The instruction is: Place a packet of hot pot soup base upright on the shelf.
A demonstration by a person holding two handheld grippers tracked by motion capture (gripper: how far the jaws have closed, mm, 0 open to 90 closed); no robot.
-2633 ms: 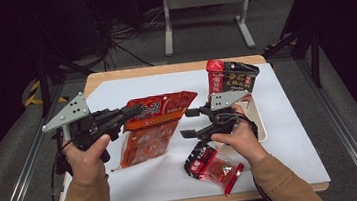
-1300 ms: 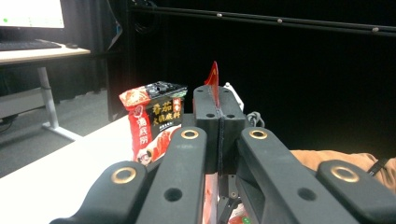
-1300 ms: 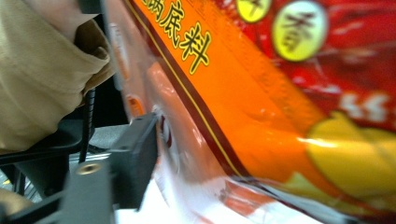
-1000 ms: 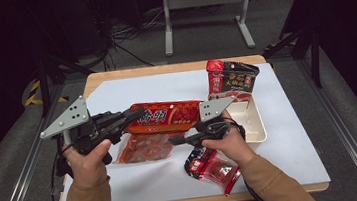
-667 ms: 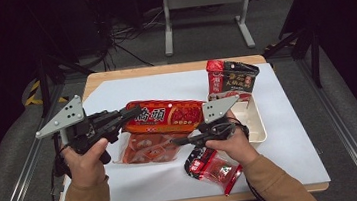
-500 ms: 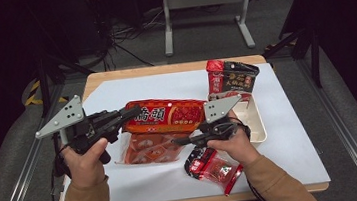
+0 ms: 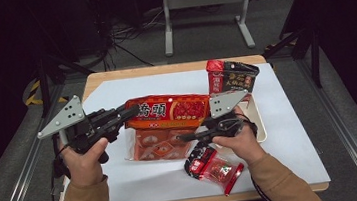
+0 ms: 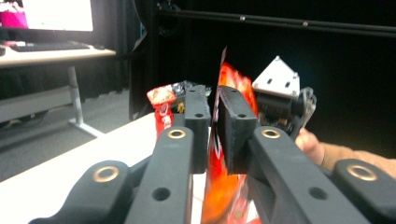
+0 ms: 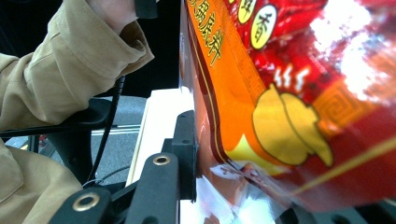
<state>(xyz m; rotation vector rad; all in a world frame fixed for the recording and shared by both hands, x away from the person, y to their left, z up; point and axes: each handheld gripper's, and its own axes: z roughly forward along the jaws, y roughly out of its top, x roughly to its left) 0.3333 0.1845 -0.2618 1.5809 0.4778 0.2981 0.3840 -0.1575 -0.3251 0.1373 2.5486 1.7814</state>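
since the earliest high view, where the big red snack bag (image 7: 168, 110) lay slanted on the white sheet (image 7: 280, 135), the high view now has it lifted and turned to stand lengthwise across the middle of the table, held up between the two grippers above a paler red pack (image 7: 158, 144) lying flat under it. the left gripper (image 7: 128, 113) pinches the bag's left end, and its jaws have just been easing a little apart with the bag's edge between them; the right gripper (image 7: 186, 137) has come in under the bag's lower right edge and risen slightly. i judge the bag is being passed or squared up between the hands, so the left grip may be about to let go. a small red packet (image 7: 212, 166) lies near the front edge, a dark and red pouch (image 7: 232, 76) stands at the back right, and a pale tray (image 7: 258, 124) sits behind the right hand (image 7: 238, 142). in the left gripper view the two black jaws stand close together with the thin orange edge of the bag (image 8: 218, 140) upright between them, the pads at or just off the film; the other gripper's grey plate (image 8: 276, 79) shows beyond. in the right gripper view one jaw presses against the glossy bag (image 9: 280, 93), the other jaw hidden behind it, so it looks clamped; a tan sleeve (image 9: 70, 70) crosses the left. round the wooden table (image 7: 163, 69) the room is dark, with grey floor, cables and a metal stand (image 7: 205, 12).
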